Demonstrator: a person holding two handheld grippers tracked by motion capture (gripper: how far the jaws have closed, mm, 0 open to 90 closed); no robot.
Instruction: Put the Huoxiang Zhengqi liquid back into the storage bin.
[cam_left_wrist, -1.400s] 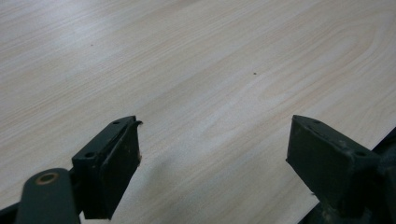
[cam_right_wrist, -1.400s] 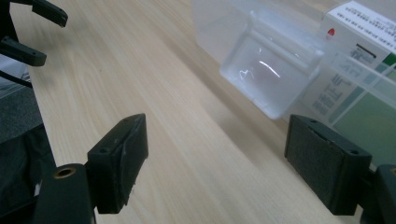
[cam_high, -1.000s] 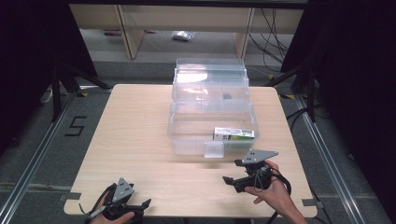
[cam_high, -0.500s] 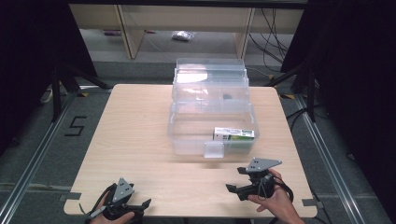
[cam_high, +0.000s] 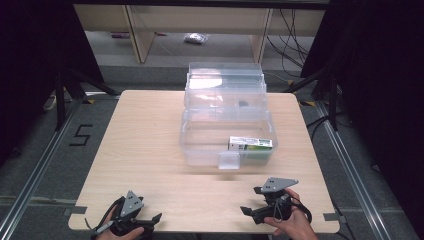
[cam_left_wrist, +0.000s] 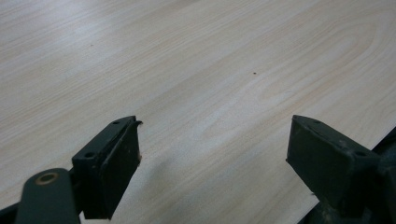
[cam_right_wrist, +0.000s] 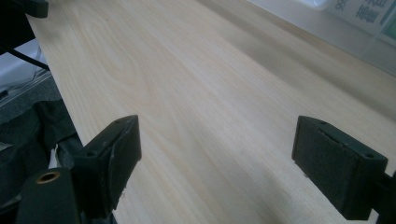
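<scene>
Grippers low at the near edge, clear box behind

Grippers sit at the bottom of the high view, one in each hand. The left gripper (cam_high: 150, 220) is at the lower left, above the near edge of the wooden counter (cam_high: 145, 145); in its own view the jaws stand wide apart over bare wood, nothing between them. The right gripper (cam_high: 250, 212) is at the lower right, its jaws pointing toward the left of the frame. They have just been opening and now stand wide apart with only wood grain between them in the right gripper view.

A clear plastic box (cam_high: 200, 150) stands at the centre of the frame, its lid (cam_high: 225, 80) raised behind it. A white and green carton (cam_high: 250, 144) lies in its right part. The box is well apart from both grippers, and its front wall (cam_right_wrist: 355, 42) shows at the upper right of the right gripper view.
</scene>
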